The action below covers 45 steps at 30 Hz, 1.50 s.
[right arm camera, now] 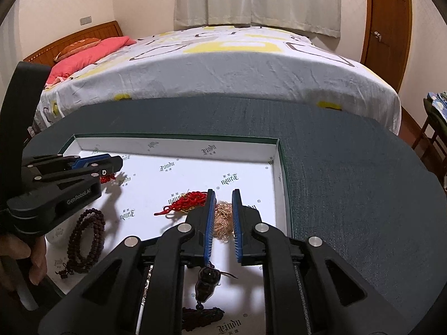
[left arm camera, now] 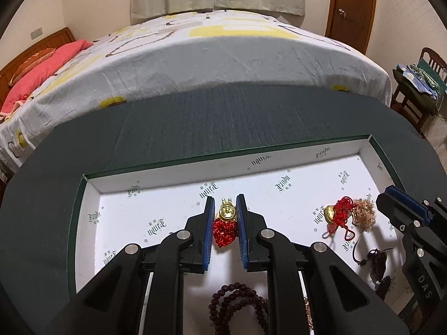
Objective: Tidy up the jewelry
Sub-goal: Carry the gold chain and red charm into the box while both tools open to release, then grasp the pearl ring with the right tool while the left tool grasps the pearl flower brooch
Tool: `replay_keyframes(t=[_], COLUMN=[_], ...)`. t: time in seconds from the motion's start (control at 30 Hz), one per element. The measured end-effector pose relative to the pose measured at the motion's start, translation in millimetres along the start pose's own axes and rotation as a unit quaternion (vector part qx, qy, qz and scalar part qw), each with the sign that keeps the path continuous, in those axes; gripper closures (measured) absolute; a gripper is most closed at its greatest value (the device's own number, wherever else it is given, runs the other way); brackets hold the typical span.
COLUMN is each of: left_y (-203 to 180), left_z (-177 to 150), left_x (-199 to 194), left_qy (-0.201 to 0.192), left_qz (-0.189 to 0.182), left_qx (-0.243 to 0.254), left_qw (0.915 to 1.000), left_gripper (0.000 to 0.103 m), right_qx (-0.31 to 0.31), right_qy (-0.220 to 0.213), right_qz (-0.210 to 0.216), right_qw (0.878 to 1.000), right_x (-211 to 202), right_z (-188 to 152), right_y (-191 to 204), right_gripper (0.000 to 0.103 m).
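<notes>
A shallow white-lined box lies on a dark round table. My left gripper is shut on a gold charm with a red knotted cord, held over the box floor. My right gripper is nearly closed around a rose-gold chain bundle; whether it grips it is unclear. A second gold charm with red cord lies beside that chain. A dark bead necklace and a dark carved pendant lie in the box's near part.
The dark table extends beyond the box on all sides. A bed with a patterned sheet stands behind it. A wooden chair with folded cloth is at the right, a wooden door behind it.
</notes>
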<state>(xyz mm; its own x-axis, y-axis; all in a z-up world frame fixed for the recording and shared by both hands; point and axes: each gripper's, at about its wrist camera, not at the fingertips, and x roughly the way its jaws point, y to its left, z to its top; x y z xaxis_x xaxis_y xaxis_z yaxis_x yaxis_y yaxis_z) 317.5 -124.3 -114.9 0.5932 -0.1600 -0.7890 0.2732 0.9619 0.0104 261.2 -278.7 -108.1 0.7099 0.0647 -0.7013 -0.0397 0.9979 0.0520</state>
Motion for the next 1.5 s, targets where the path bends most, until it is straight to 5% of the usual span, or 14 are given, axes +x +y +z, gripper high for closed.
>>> replay_keyframes(t=[0.07, 0.2, 0.53, 0.67, 1.07, 1.5], left_y=[-0.7, -2.4, -5.9, -9.0, -7.5, -3.4], left_z=[1.0, 1.4, 2.5, 2.7, -28.7, -97.9], left_x=[0.3, -4.2, -31.8, -42.7, -93.4, -130.6], left_qy=[0.002, -0.008, -0.047, -0.057, -0.090, -0.084], left_qz=[0.001, 0.002, 0.010, 0.011, 0.015, 0.021], left_qx=[0.001, 0.004, 0.005, 0.007, -0.008, -0.023], left_qw=[1.0000, 1.0000, 0.9988, 0.9983, 0.9958, 0.9959], left_gripper=[0.084, 0.057, 0.044, 0.041, 0.036, 0.035], right_qx=[0.003, 0.002, 0.002, 0.002, 0.008, 0.018], right_qy=[-0.002, -0.009, -0.030, -0.036, -0.052, -0.019], right_qz=[0.000, 0.000, -0.001, 0.000, 0.000, -0.019], right_qw=[1.000, 1.000, 1.000, 0.999, 0.999, 0.999], right_x=[-0.5, -6.8, -30.4, -38.8, -81.2, -116.3], right_z=[0.1, 0.9, 1.6, 0.8, -18.2, -82.8], right_y=[-0.4, 1.2, 3.8, 5.8, 6.2, -4.4], right_gripper=[0.075, 0.074, 0.073, 0.061, 0.058, 0.058])
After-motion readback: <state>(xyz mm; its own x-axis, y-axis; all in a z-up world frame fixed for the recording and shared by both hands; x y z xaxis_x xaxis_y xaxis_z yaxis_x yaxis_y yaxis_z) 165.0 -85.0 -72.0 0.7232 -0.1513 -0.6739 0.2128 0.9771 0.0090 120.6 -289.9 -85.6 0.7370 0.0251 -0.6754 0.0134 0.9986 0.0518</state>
